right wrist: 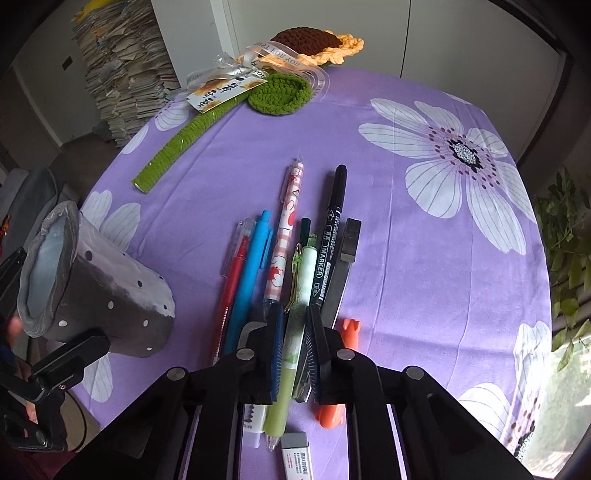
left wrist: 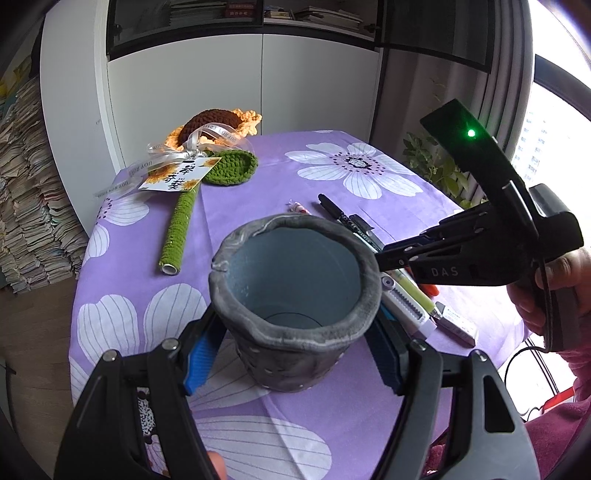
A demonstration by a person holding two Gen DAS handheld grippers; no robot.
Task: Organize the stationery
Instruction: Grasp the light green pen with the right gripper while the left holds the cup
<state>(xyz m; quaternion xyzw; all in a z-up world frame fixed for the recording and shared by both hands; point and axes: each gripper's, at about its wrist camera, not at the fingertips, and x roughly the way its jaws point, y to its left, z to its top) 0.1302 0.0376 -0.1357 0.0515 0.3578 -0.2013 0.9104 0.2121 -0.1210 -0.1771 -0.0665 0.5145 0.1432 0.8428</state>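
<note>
A: On my left feed a purple tablecloth (left wrist: pixel 258 192) with big white flowers covers the table. What sits at eleven o'clock?

B: I see a crocheted sunflower (left wrist: pixel 218 123) lying flat, brown centre, orange petals, its green stem (left wrist: pixel 177 236) running toward seven o'clock. A green knitted leaf (left wrist: pixel 232 166) lies just beside the stem, and a ribbon (left wrist: pixel 173 151) holds a printed tag (left wrist: pixel 177 173) on it.

A: Behind it?

B: White cabinet doors (left wrist: pixel 184 85) at twelve o'clock, shelves of books (left wrist: pixel 317 14) above. At nine o'clock I get a tall stack of papers (left wrist: pixel 26 206); at three o'clock, a leafy plant (left wrist: pixel 436 162) by the window (left wrist: pixel 550 122).

A: My right feed shows that plant (right wrist: pixel 569 229) at three o'clock too.
</note>
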